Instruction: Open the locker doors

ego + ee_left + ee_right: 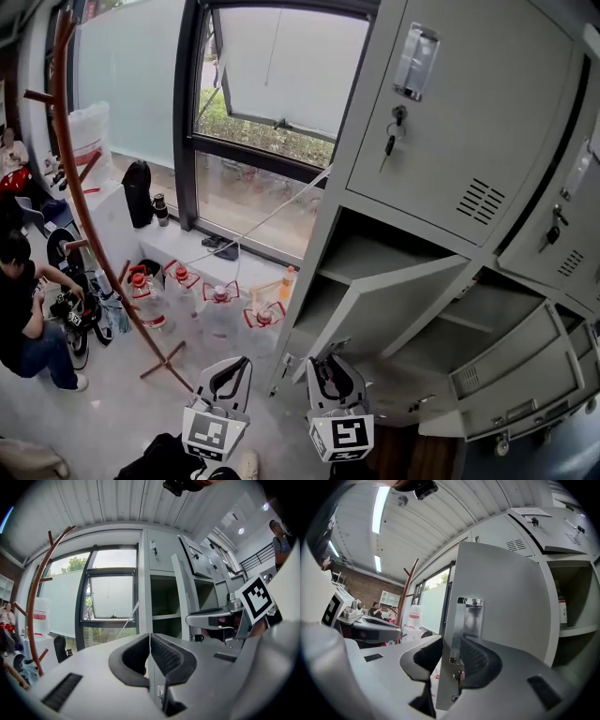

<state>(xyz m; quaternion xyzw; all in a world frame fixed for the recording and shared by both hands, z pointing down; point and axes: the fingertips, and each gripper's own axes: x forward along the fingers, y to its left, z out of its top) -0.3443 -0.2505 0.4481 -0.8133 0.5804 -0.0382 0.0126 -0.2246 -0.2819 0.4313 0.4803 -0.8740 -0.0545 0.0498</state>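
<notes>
At lower centre of its view, the right hand-held gripper [451,651] clamps the locker door [501,602] along its free edge; the left hand-held gripper [150,641], jaws together and empty, hangs clear at left.

Left gripper [225,373], right gripper [328,370]: pale grey shells, black ribbed pads [166,656], black-and-white square-marker cubes [215,432].

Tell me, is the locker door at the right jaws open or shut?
Open: the door stands swung out, baring the shelf behind it.

Locker door [501,602], its lower edge behind jaws of the right gripper [449,643].
</notes>
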